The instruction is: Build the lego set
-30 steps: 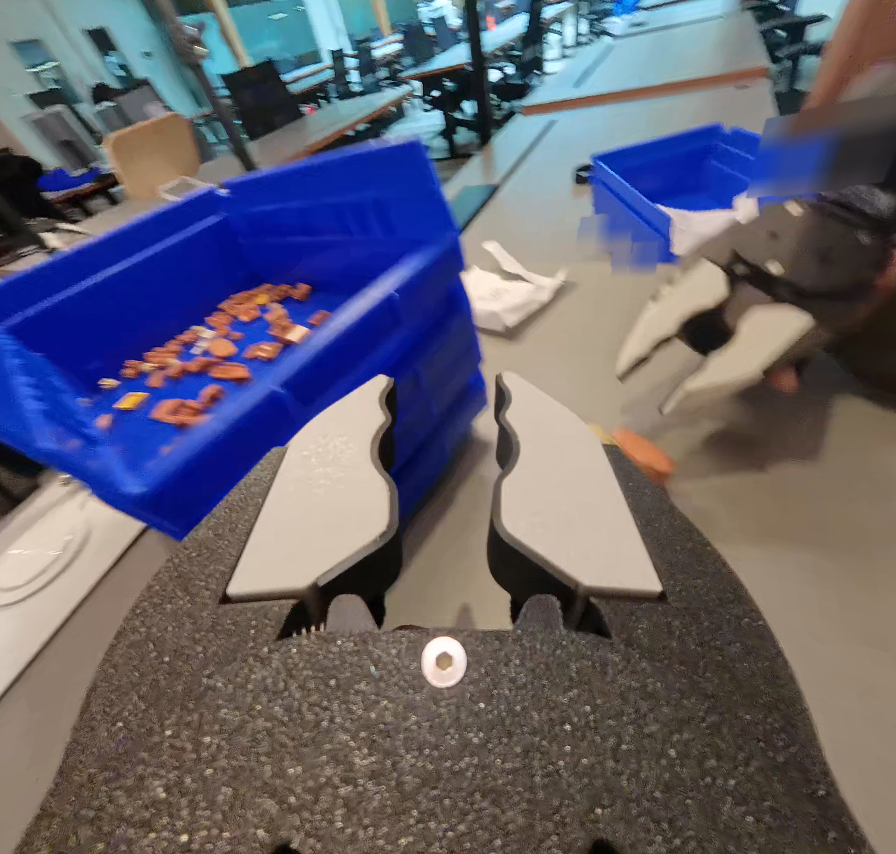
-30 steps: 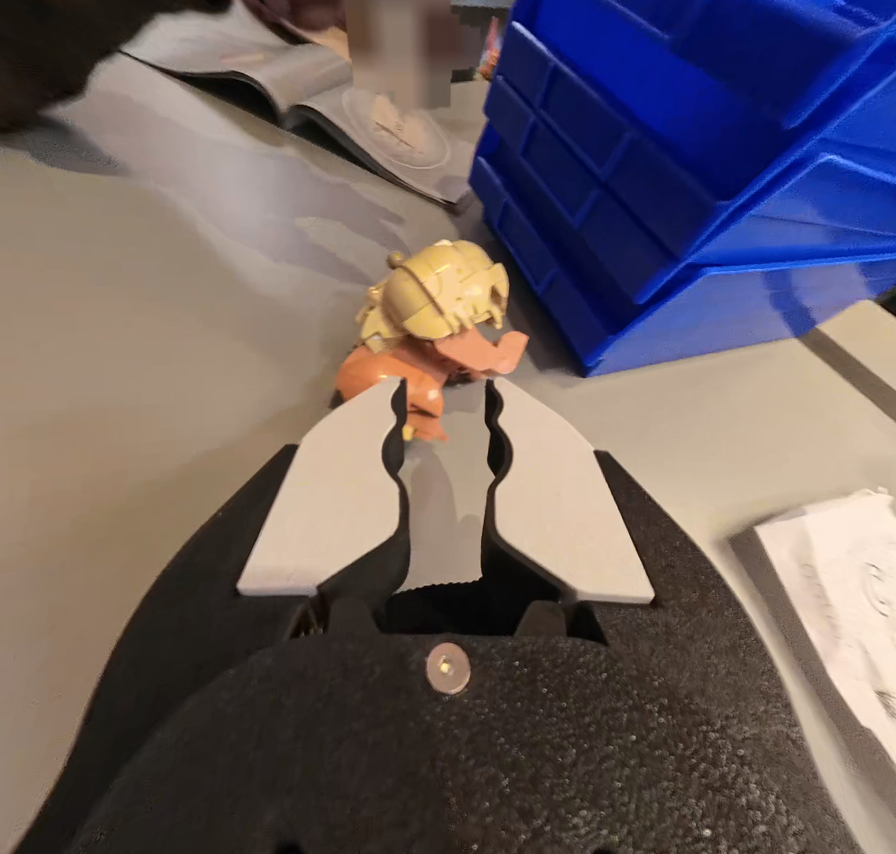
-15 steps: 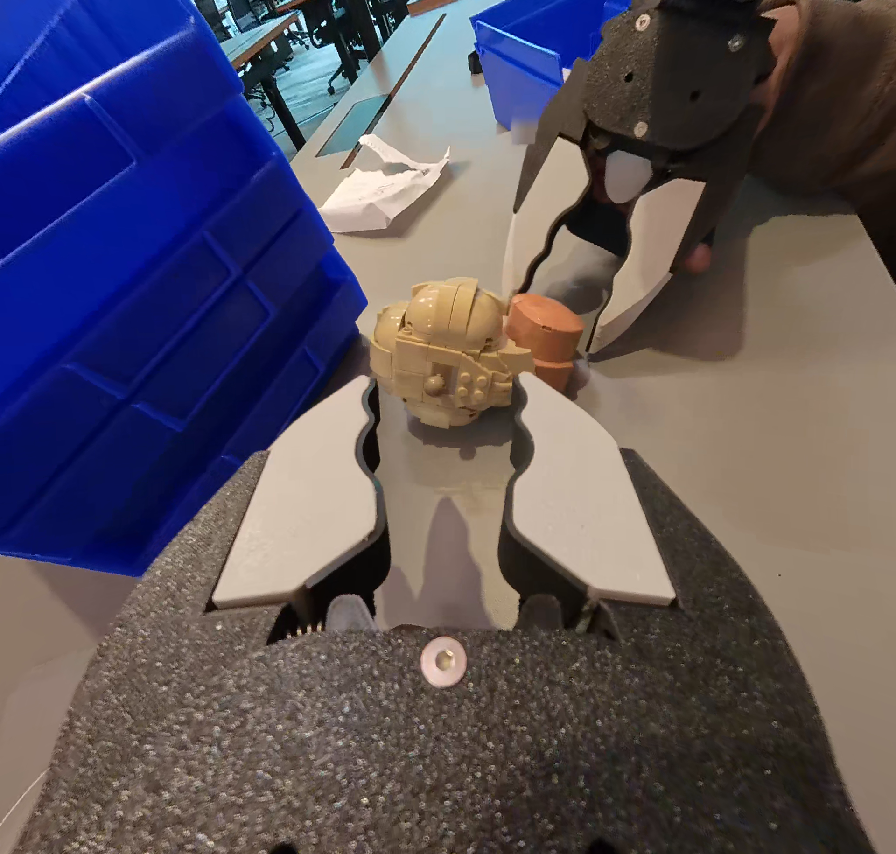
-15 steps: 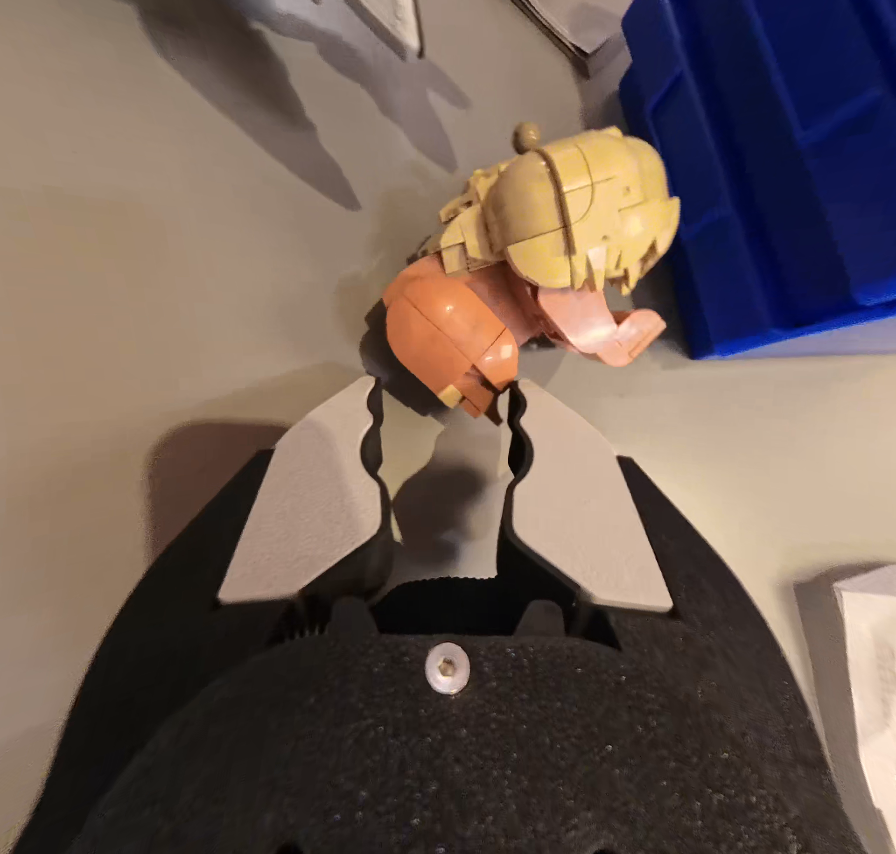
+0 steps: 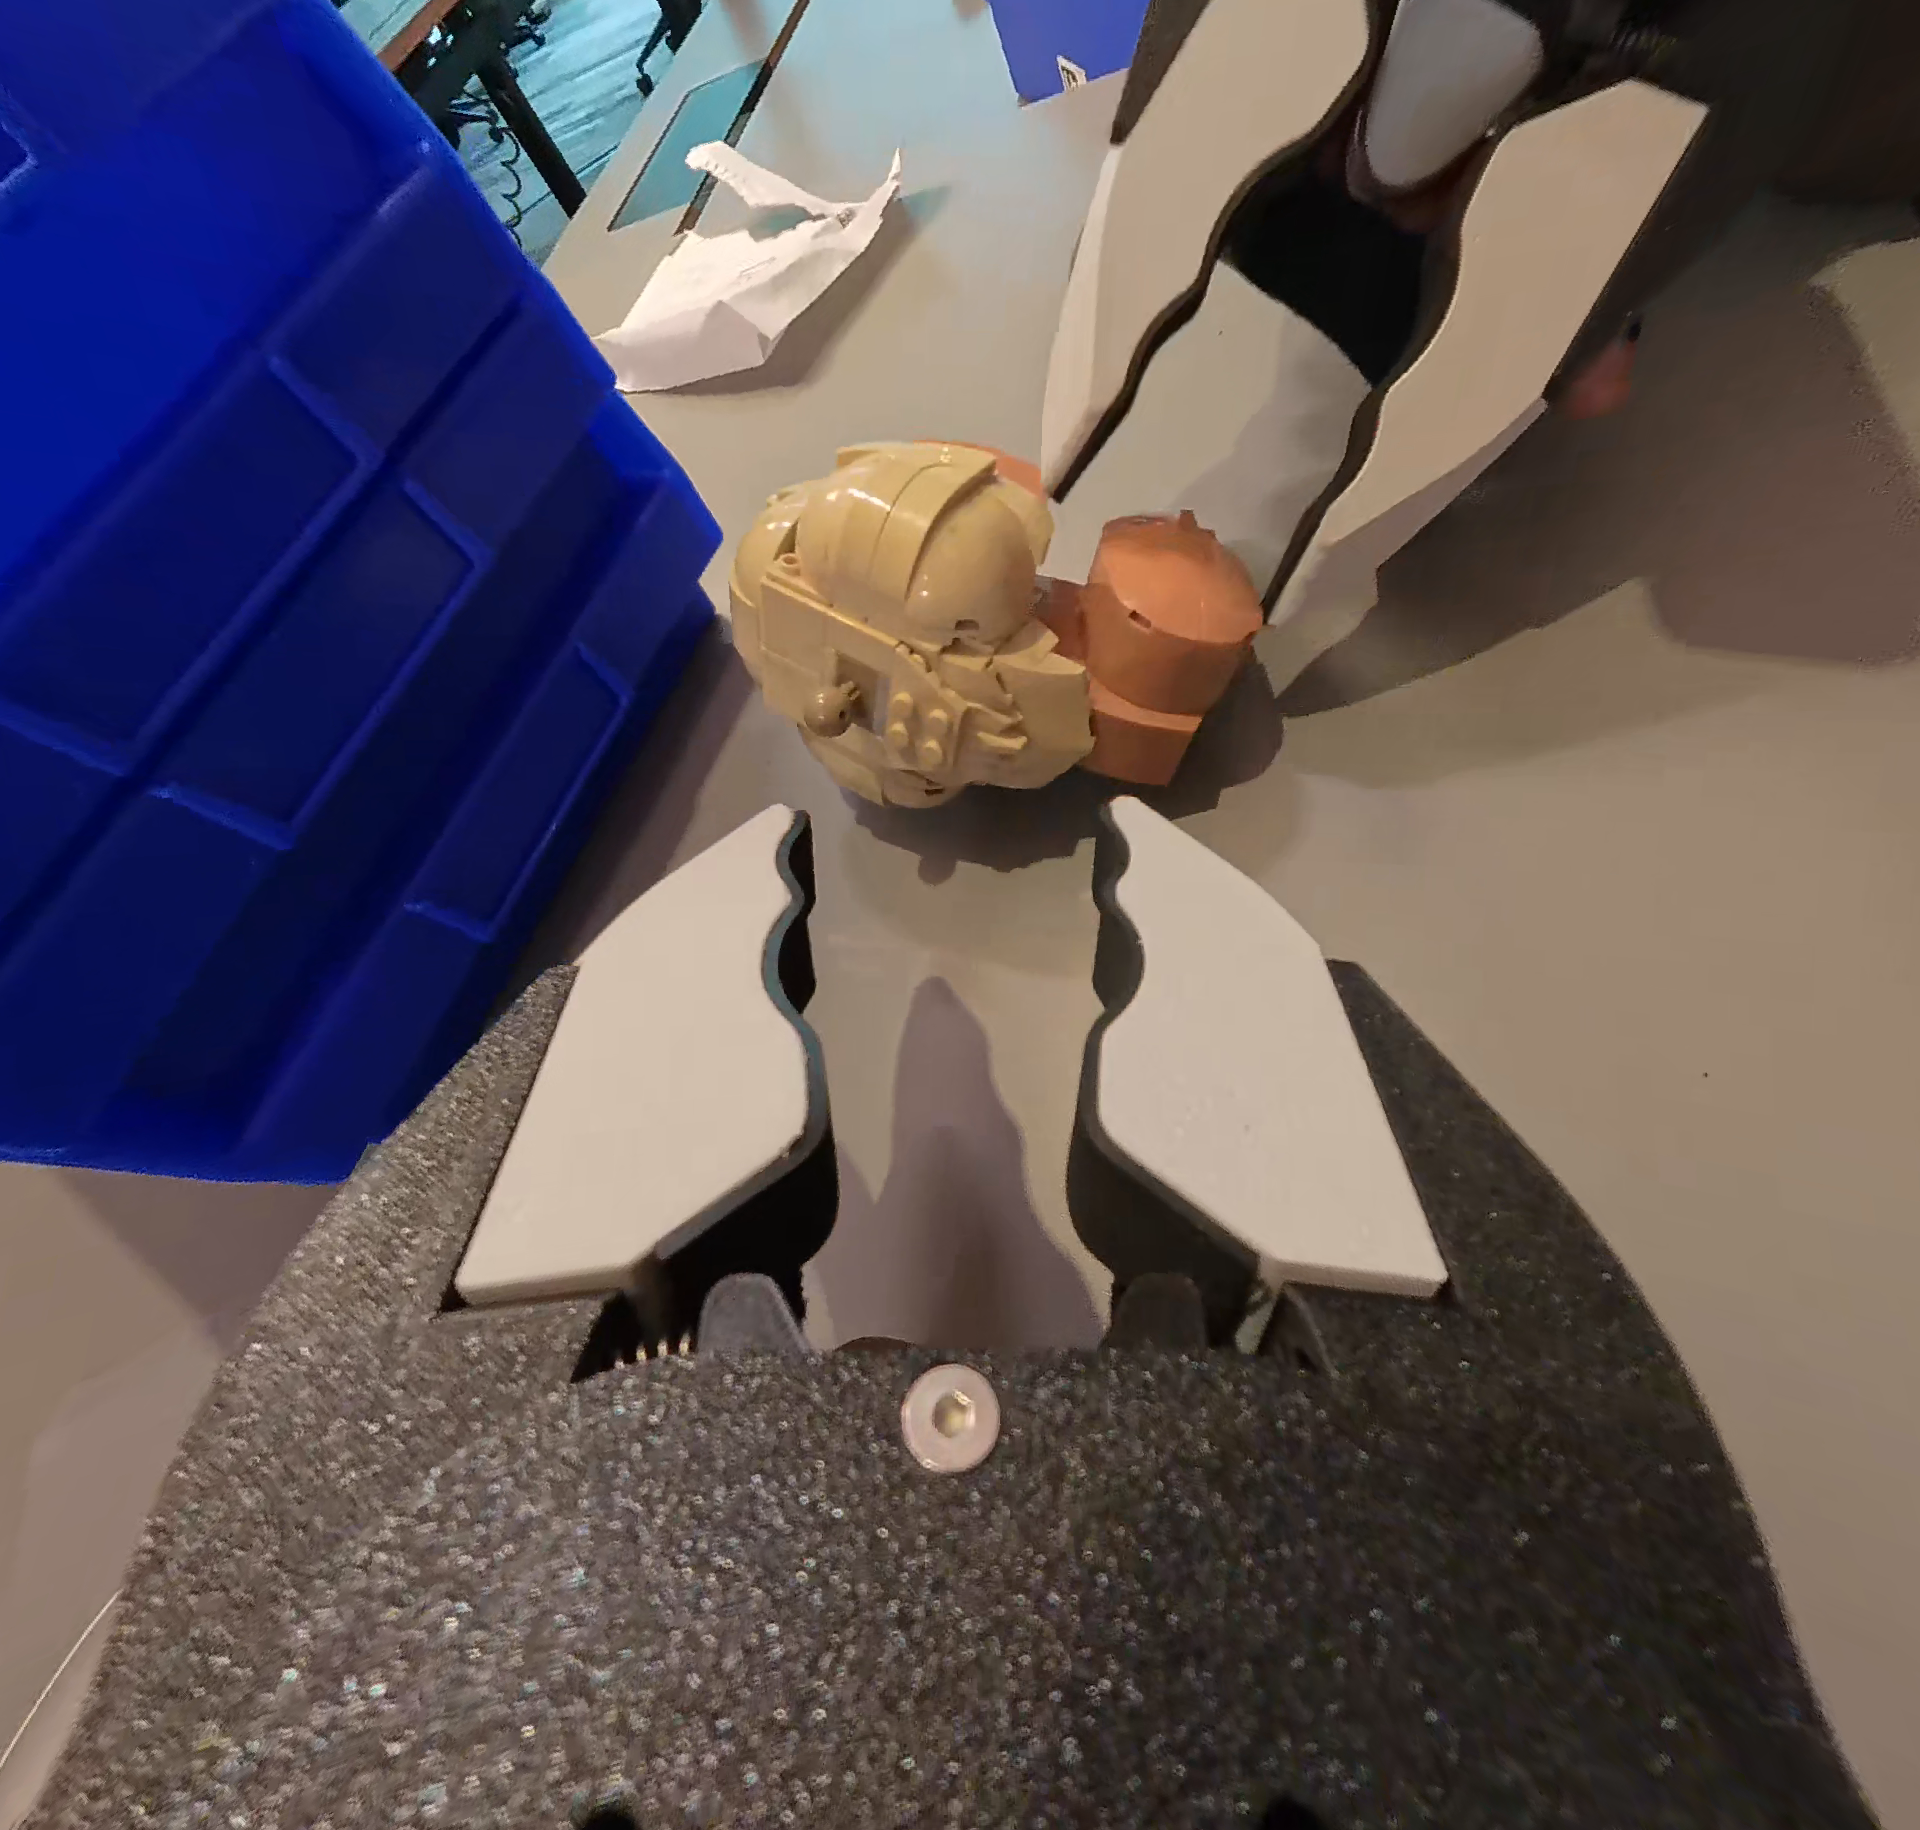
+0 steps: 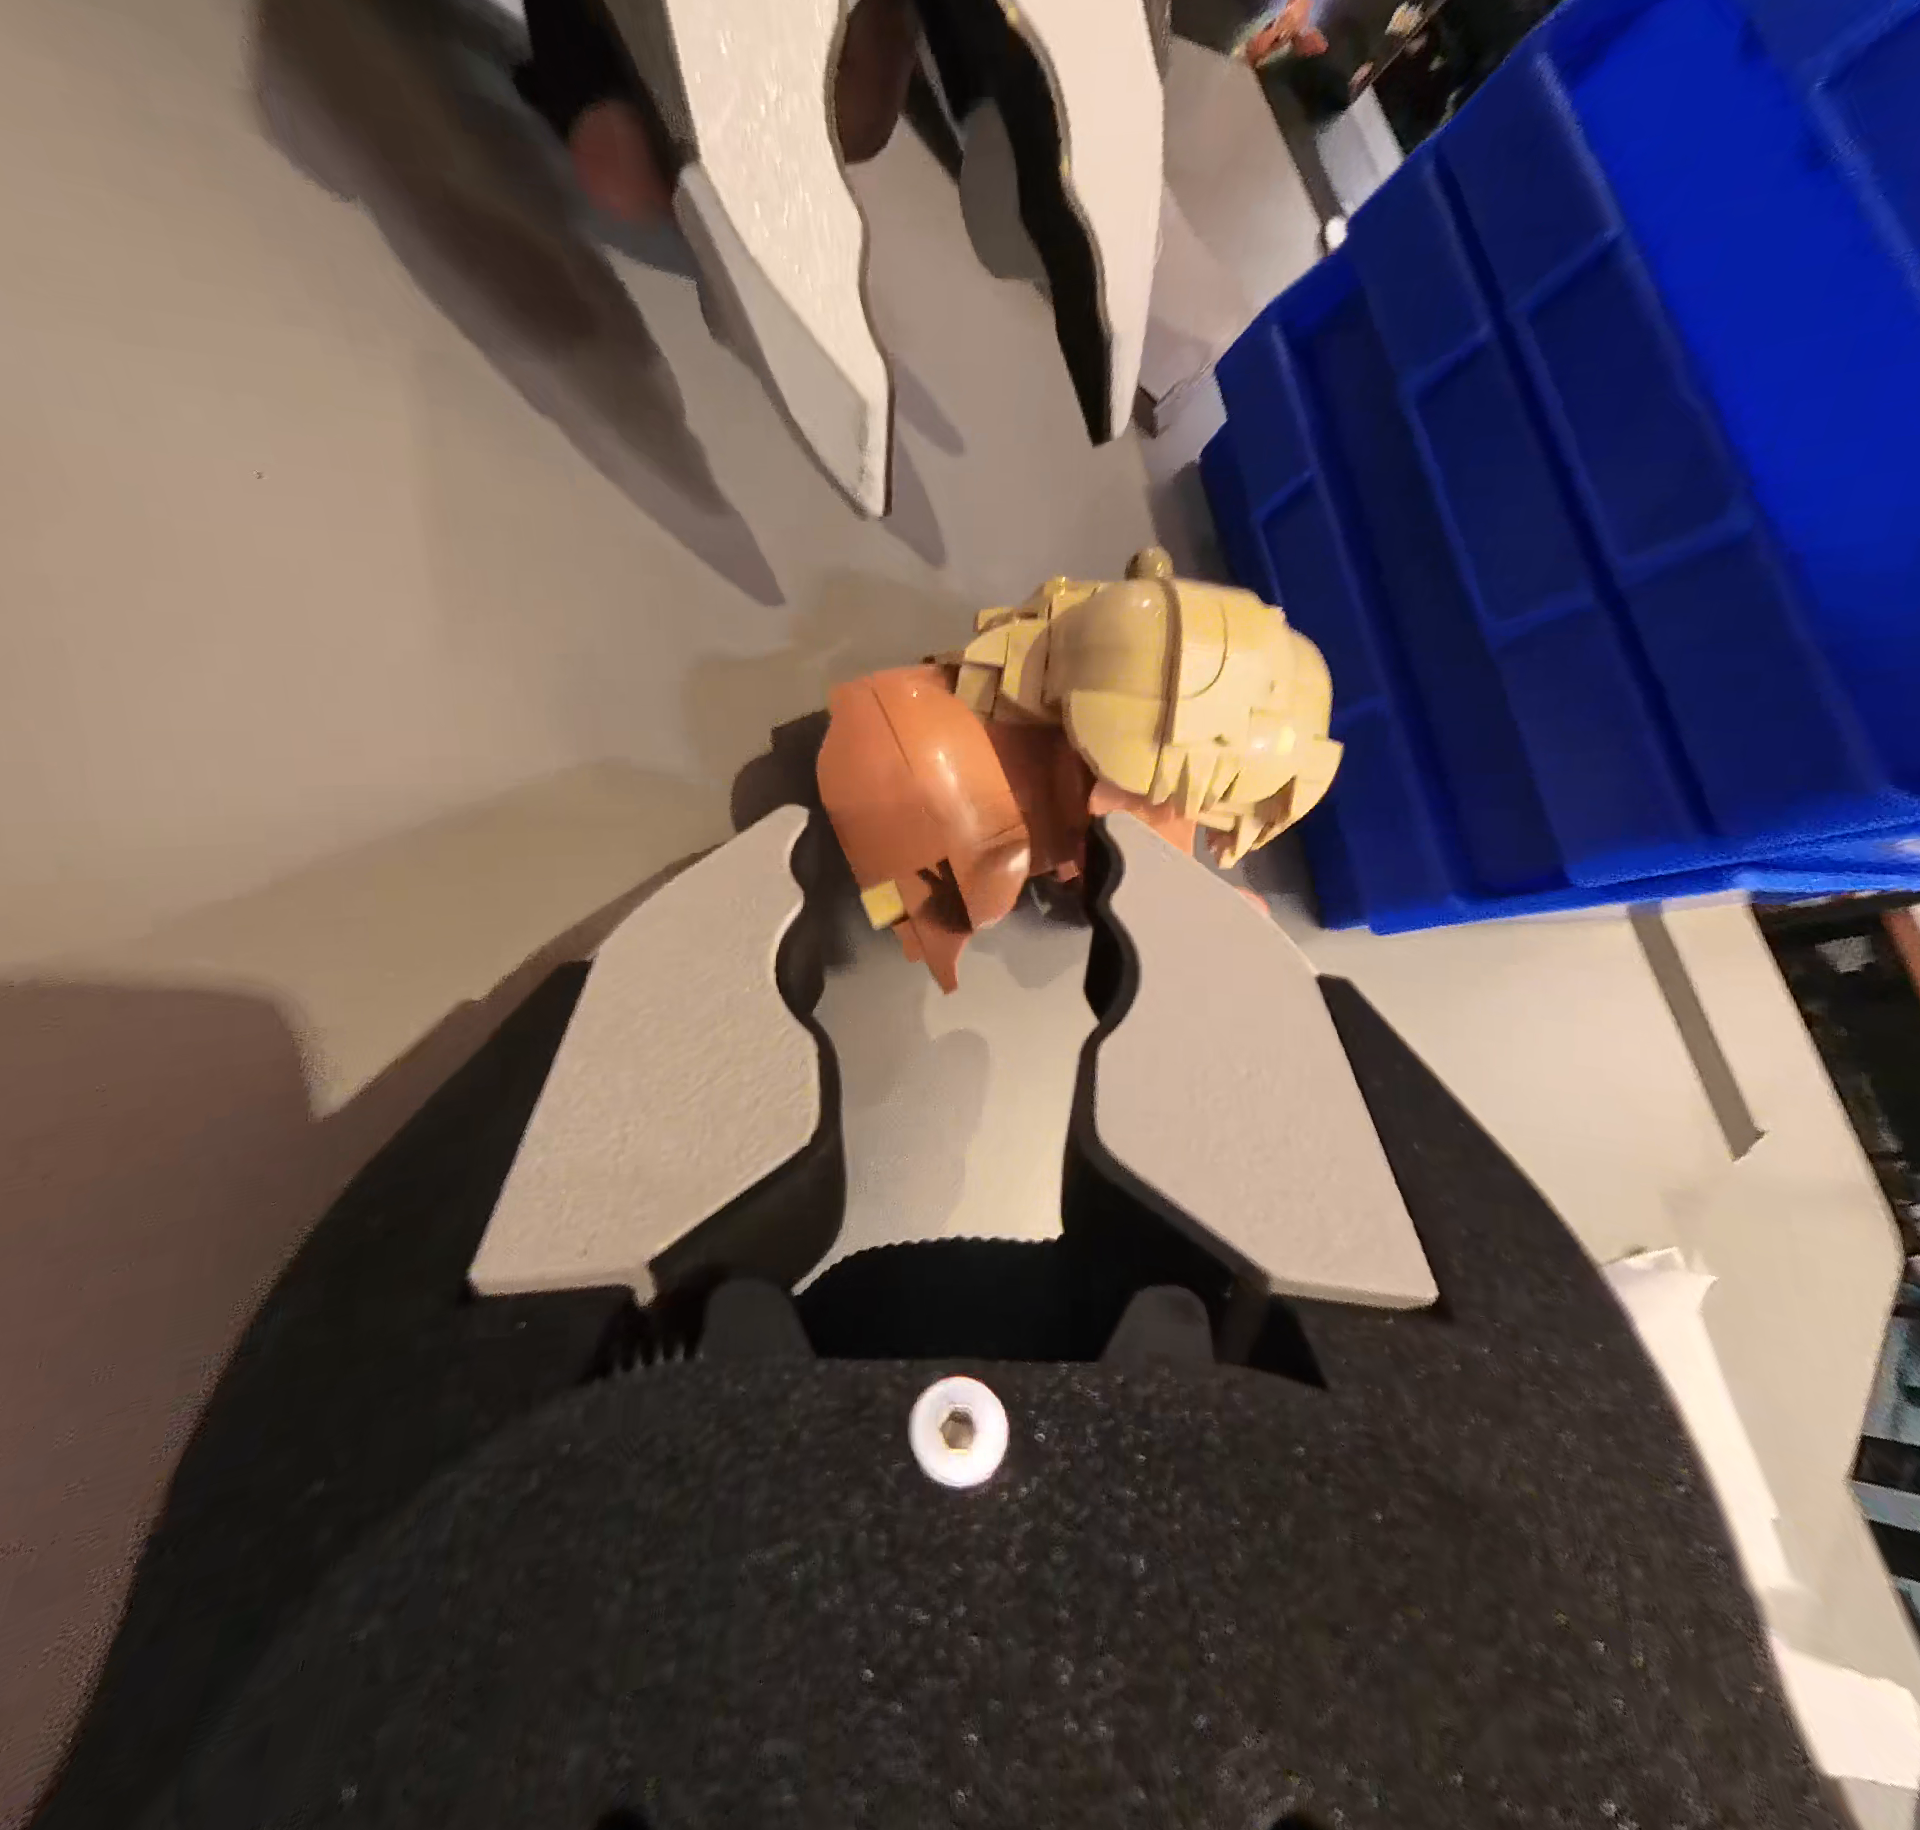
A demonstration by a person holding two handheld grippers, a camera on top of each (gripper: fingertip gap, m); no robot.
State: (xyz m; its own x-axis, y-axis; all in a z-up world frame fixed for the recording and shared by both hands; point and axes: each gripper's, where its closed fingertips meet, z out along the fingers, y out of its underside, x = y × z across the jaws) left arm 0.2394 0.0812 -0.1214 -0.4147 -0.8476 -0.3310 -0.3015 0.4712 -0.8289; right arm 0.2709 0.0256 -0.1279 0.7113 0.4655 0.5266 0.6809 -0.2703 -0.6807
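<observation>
Risk lies in the squeeze: the lego model [image 5: 935,637] sits on the counter [image 5: 1558,949] between both sets of parted jaws—right gripper [image 6: 951,840] straddling its brown end, left gripper [image 5: 951,830] (empty) just short—so uneven pressure could pop bricks apart.

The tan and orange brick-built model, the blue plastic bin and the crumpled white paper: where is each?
Tan and orange brick-built model [image 5: 914,627]: left wrist view, on its tan domed top.
Blue plastic bin [image 5: 260,585]: left wrist view, on its ribbed side wall.
Crumpled white paper [image 5: 748,274]: left wrist view, on its middle.
</observation>
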